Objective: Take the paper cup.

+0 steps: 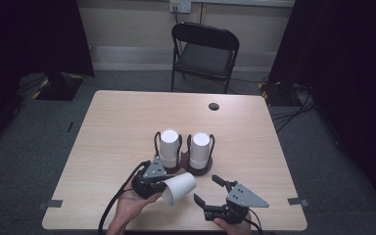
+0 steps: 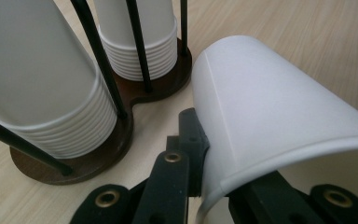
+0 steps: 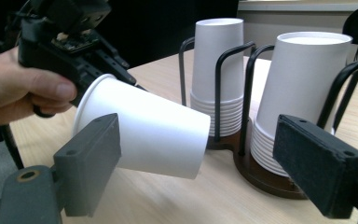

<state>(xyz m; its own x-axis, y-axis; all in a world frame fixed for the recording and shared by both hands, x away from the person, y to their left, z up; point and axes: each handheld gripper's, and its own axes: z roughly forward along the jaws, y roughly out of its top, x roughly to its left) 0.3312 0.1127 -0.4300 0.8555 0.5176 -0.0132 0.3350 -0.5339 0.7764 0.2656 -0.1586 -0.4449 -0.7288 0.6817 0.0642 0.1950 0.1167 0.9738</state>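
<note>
Your left tool (image 1: 160, 188) is clamped on the rim of a tipped paper cup (image 1: 178, 188); your right tool (image 1: 207, 190) stands wide apart, holding nothing, near the cup holder (image 1: 196, 169).

Before you, on the light wooden table (image 1: 117, 122): a dark two-ring wire cup holder (image 1: 203, 168) sits near the middle, toward your near edge, with one stack of upturned white paper cups (image 1: 169, 147) in its left ring and a second stack (image 1: 199, 149) in its right. A single white paper cup (image 1: 178, 188) lies tilted just in front of the holder, rim toward your left. A black folding chair (image 1: 204, 51) stands beyond the far edge.
</note>
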